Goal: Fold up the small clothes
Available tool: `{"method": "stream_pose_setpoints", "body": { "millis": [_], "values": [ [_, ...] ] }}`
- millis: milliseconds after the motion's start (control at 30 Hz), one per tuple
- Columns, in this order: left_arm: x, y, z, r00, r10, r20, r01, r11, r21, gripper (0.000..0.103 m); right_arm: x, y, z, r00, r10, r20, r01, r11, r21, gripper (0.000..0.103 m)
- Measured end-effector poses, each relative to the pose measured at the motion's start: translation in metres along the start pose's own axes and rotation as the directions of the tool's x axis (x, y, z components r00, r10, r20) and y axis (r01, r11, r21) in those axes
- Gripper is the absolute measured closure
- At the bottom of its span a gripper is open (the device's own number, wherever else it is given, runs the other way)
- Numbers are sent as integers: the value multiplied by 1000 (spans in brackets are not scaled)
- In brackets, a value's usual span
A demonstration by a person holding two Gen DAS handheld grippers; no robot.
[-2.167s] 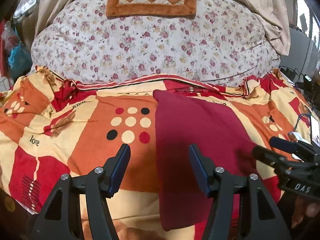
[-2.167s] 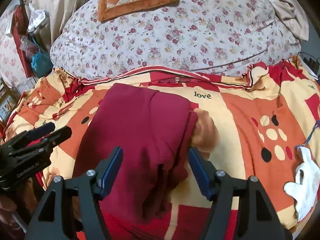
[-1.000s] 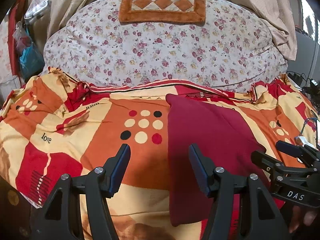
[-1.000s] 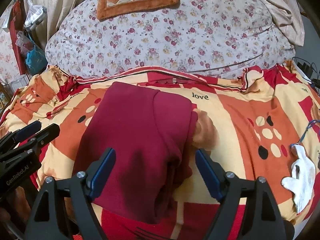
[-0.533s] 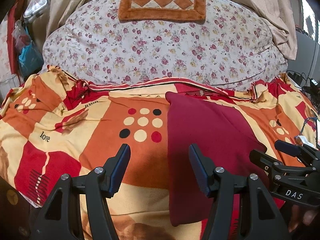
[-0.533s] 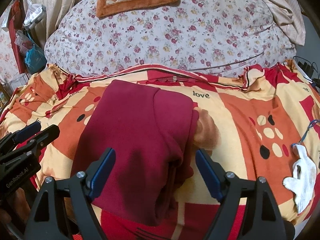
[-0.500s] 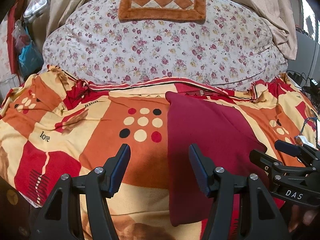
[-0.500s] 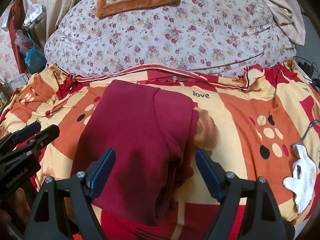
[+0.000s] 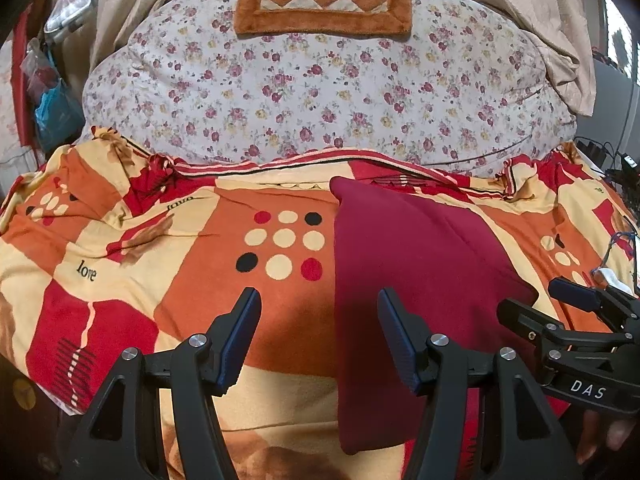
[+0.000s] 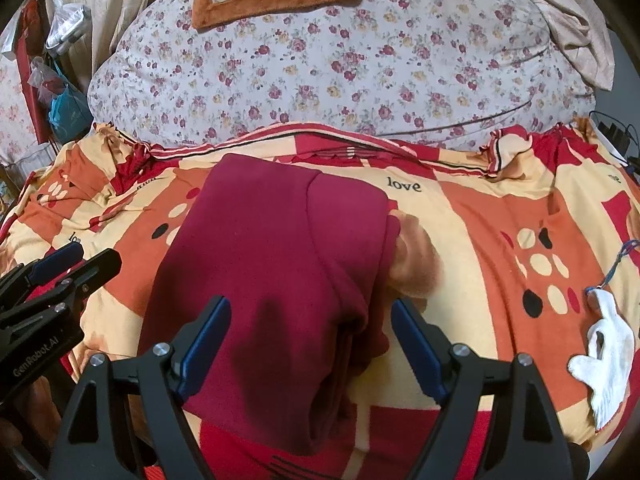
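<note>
A folded dark red garment (image 9: 416, 280) lies flat on the orange, red and cream patterned blanket (image 9: 160, 280). In the right wrist view the garment (image 10: 272, 280) fills the middle, with layered folds along its right edge. My left gripper (image 9: 318, 312) is open and empty, held above the blanket beside the garment's left edge. My right gripper (image 10: 310, 320) is open and empty, held over the garment's near end. Each gripper shows in the other's view: the right gripper (image 9: 560, 312) at the right, the left gripper (image 10: 60, 268) at the left.
A big floral quilt bundle (image 9: 320, 92) with an orange checked mat (image 9: 324, 4) on top lies behind. A white glove (image 10: 608, 356) and a blue cord (image 10: 616, 264) lie at the blanket's right. Bags (image 10: 68, 112) hang at the far left.
Both grippers have drawn back a little from the garment. The right gripper's fingers have opened wider than 2.2 s ago. The garment has not moved.
</note>
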State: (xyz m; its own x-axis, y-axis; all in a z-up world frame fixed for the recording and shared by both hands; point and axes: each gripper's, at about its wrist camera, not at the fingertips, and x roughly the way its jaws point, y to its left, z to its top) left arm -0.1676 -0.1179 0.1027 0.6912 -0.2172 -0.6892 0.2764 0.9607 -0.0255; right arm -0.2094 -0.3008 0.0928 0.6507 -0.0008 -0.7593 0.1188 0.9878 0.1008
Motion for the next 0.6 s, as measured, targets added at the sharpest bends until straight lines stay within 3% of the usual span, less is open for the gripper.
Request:
{"method": "stream_pose_setpoints", "body": {
  "millis": [600],
  "values": [
    [16, 3, 4, 1000, -1, -18, 2, 1000, 4, 63, 19, 7, 8, 999, 6, -34, -6, 1000, -18, 18]
  ]
}}
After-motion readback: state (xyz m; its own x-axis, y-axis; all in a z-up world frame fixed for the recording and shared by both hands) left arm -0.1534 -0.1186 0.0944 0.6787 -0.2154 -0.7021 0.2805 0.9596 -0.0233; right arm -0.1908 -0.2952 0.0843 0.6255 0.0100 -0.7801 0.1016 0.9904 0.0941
